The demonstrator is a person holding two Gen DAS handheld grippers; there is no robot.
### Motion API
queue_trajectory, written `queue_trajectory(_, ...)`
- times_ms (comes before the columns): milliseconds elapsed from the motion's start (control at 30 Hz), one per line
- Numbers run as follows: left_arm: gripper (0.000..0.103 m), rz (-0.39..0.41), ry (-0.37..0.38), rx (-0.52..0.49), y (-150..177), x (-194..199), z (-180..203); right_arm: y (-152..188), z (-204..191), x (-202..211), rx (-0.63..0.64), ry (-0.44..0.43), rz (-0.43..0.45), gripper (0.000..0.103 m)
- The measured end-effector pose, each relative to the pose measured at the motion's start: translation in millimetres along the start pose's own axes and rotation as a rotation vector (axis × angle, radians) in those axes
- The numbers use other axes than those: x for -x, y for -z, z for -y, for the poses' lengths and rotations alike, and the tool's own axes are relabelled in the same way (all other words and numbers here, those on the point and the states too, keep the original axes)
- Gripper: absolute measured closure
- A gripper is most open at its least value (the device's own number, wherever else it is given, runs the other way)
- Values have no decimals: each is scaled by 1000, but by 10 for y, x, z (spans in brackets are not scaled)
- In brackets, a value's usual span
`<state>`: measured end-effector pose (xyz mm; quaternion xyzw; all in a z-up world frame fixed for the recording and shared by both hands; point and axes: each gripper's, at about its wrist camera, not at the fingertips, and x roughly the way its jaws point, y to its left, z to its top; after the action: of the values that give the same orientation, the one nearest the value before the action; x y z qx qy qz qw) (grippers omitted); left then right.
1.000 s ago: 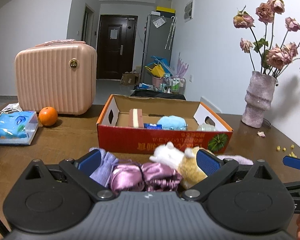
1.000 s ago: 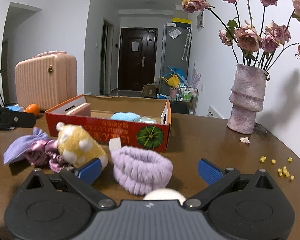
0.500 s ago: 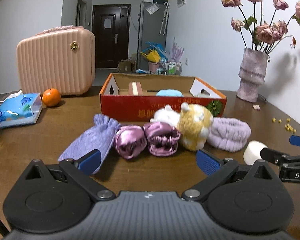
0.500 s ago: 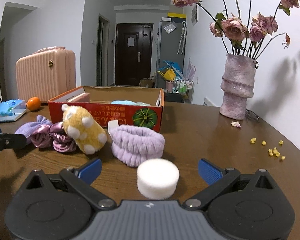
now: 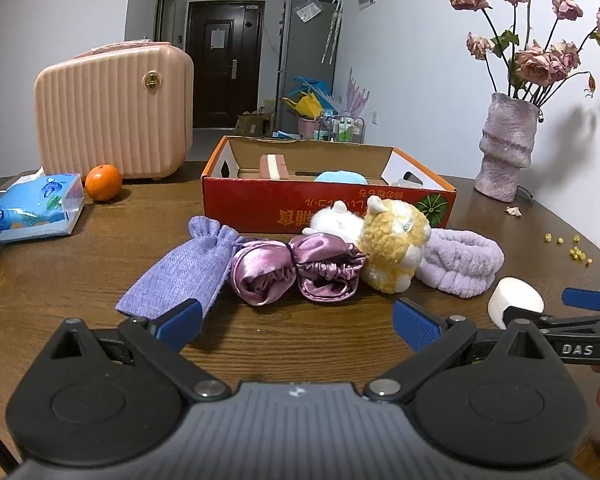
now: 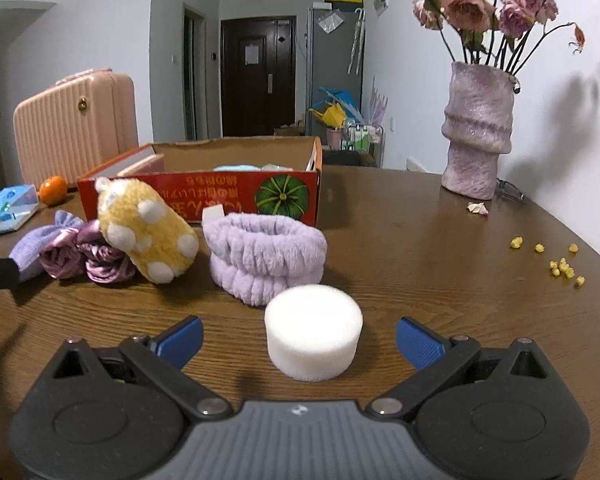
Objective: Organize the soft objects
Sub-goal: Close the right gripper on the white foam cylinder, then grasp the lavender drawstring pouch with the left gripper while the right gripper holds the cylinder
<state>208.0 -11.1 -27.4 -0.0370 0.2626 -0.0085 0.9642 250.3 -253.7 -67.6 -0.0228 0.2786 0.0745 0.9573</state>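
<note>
A row of soft things lies on the wooden table before an open red cardboard box (image 5: pixel 260 204) (image 6: pixel 236 194): a lilac knitted pouch (image 5: pixel 180 268), two purple satin scrunchies (image 5: pixel 296 270), a yellow-and-white plush toy (image 5: pixel 388 240) (image 6: pixel 148 232) and a lilac fluffy headband (image 5: pixel 460 260) (image 6: pixel 260 252). A white foam cylinder (image 6: pixel 314 330) (image 5: pixel 516 304) stands nearest, between my right gripper's (image 6: pixel 298 338) open fingers without touching them. My left gripper (image 5: pixel 296 320) is open and empty, just short of the pouch and scrunchies. Inside the box lie a blue soft item (image 5: pixel 340 177) and a pink-and-cream block (image 5: pixel 274 166).
At the back left are a pink ribbed case (image 5: pixel 116 112), an orange (image 5: pixel 103 182) and a blue tissue pack (image 5: pixel 36 208). A vase of dried roses (image 6: pixel 478 128) stands at the back right, with yellow crumbs (image 6: pixel 560 264) and a petal (image 6: pixel 478 208) near the table's right edge.
Both grippers have drawn back from the box toward the near edge. The soft things now lie further ahead of them, and the foam cylinder has come fully into the right wrist view.
</note>
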Motion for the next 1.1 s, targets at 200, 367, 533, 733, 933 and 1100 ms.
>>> queue_trajectory(200,0,-8,-5,6,-2,-24,-9,-20,2,-188,30,20,-19,7)
queue_trajectory(367,0,-23,-8,5,6,-66,-6,-42,2,-302,49,15,-40,21)
queue_trajectory(533,0,-33,-11,3,19,-91,-3,-67,-8,-402,54,-3,-79,36)
queue_trajectory(733,0,-44,-16,1,30,-126,-7,-76,-11,-422,47,-20,-80,47)
queue_trajectory(933,0,-49,-15,4,36,-135,-17,-68,-35,-318,50,-17,-21,48)
queue_trajectory(1100,0,-47,-10,5,36,-131,-20,-79,-50,-196,37,-15,44,48)
